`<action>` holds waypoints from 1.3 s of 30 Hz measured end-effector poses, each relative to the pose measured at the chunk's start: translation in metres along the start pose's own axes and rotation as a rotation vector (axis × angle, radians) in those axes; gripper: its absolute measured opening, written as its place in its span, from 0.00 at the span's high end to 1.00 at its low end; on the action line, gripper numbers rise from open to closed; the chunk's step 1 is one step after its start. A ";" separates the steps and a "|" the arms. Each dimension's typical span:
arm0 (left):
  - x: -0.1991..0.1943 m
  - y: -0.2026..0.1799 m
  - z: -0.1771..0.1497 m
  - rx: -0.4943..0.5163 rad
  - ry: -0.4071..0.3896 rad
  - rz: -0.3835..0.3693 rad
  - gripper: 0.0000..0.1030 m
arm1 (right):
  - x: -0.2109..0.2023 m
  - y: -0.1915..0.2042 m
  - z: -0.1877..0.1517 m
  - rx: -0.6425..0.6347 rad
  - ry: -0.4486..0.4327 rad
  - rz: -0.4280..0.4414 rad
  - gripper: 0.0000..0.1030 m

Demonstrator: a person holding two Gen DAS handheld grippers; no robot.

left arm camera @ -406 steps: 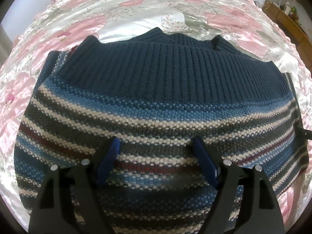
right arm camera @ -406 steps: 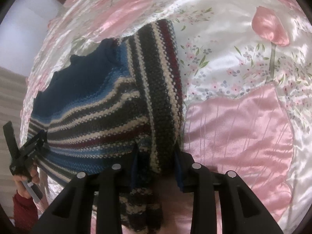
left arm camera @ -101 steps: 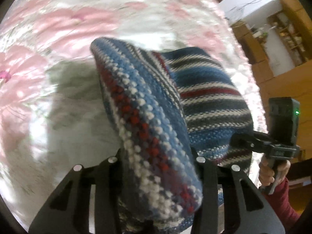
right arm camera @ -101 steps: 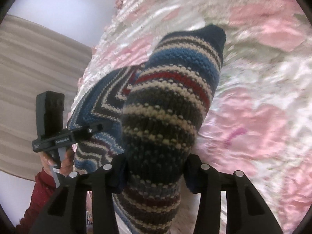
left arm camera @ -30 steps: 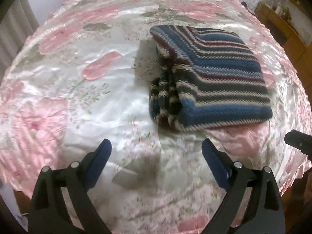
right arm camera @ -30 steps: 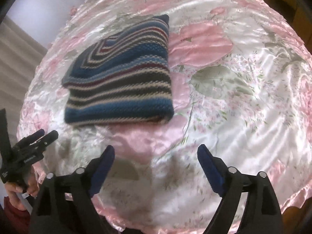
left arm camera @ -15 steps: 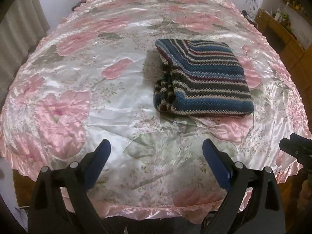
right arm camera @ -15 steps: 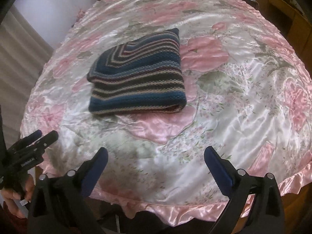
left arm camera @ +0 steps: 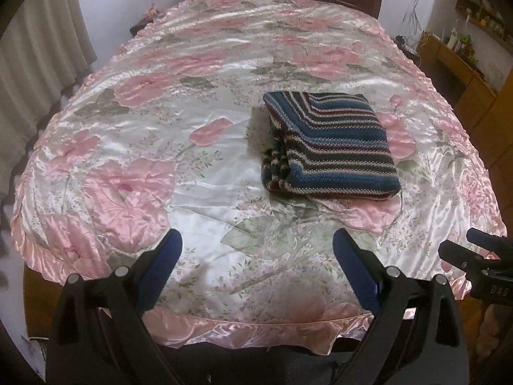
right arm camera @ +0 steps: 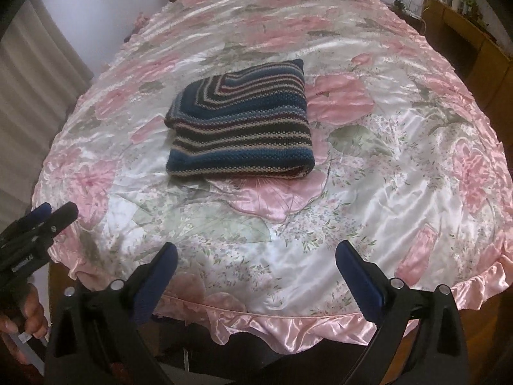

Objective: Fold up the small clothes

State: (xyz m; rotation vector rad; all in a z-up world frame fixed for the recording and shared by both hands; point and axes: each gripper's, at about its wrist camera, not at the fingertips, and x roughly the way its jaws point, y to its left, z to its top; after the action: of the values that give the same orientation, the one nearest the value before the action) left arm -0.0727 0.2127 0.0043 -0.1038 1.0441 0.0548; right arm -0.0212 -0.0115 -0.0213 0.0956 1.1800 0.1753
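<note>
While I hold both tools back at the near edge of the bed (left arm camera: pixel 134 147), the striped knit sweater (left arm camera: pixel 330 147) lies folded into a thick rectangle on the pink floral satin bedspread (right arm camera: pixel 400 173), a little toward the right in my left view and left of centre in my right view (right arm camera: pixel 240 128). My left tool (left arm camera: pixel 256 266) is spread wide, blue-padded fingers (left arm camera: pixel 160 266) well apart, holding nothing. My right tool (right arm camera: pixel 256 276) is likewise wide open and empty. Each tool shows at the edge of the other's view, well apart from the sweater. Beige curtains (left arm camera: pixel 32 64) hang at the left, wooden shelving (left arm camera: pixel 465 73) stands at the right
</note>
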 end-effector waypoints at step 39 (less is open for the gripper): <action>-0.010 -0.005 -0.011 0.039 0.006 0.027 0.08 | -0.015 0.012 -0.006 -0.050 -0.010 -0.026 0.04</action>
State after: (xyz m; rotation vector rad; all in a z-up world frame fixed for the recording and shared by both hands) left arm -0.0872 0.2064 0.0080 -0.0542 1.0519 0.0583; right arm -0.0333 -0.0030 -0.0085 0.0368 1.1656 0.1812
